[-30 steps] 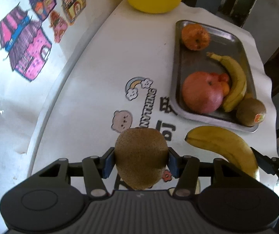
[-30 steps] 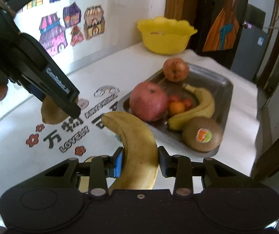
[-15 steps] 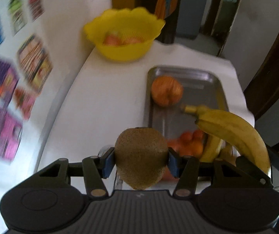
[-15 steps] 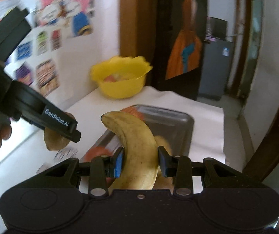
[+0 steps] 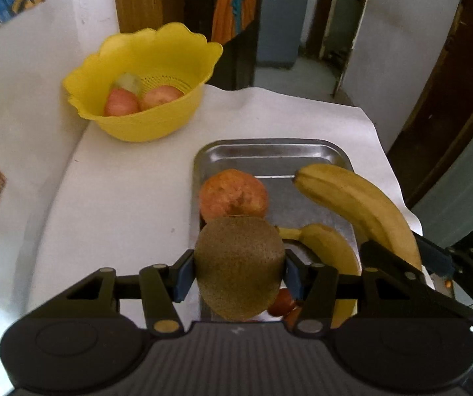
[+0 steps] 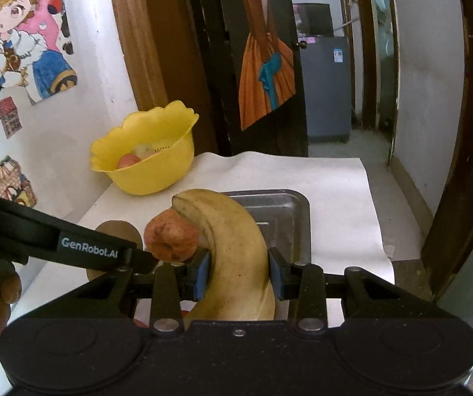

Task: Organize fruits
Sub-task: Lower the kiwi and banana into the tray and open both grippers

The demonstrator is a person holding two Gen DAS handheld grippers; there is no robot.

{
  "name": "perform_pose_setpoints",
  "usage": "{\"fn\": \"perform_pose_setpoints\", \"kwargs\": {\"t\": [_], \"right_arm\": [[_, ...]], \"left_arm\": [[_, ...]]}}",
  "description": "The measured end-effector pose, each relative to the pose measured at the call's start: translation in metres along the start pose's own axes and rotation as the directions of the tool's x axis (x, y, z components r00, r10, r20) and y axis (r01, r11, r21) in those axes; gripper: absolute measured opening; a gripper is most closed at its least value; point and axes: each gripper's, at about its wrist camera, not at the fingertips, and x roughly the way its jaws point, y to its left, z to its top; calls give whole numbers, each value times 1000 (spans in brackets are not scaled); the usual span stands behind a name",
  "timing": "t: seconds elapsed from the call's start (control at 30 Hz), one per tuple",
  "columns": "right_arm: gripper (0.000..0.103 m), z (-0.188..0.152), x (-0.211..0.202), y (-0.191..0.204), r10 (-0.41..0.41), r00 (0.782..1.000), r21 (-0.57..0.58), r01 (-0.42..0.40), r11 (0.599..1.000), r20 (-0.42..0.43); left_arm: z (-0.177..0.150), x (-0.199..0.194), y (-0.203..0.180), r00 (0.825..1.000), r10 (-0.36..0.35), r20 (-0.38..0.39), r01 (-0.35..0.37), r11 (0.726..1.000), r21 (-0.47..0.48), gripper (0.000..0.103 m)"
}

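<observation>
Over the metal tray, carrying fruit in both tongs: left gripper clamped on a kiwi, right gripper clamped on a banana. Probably heading for the yellow bowl behind, needing forward travel before releasing. Reading "GenRobot.AI" on the left tool's side.

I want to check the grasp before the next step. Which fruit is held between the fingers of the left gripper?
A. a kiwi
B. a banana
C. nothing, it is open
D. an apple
A: in the left wrist view the left gripper is closed on the brown fuzzy kiwi; the held banana sits in the right gripper.
</observation>
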Motion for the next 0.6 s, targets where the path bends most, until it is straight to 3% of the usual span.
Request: {"fn": "perform_pose_setpoints", "kwargs": {"t": [0.6], "right_arm": [[39, -9, 38, -10, 19, 997, 31, -17, 999, -71]], "left_arm": [[-3, 36, 1, 998, -4, -56, 4, 1000, -7, 59]]}}
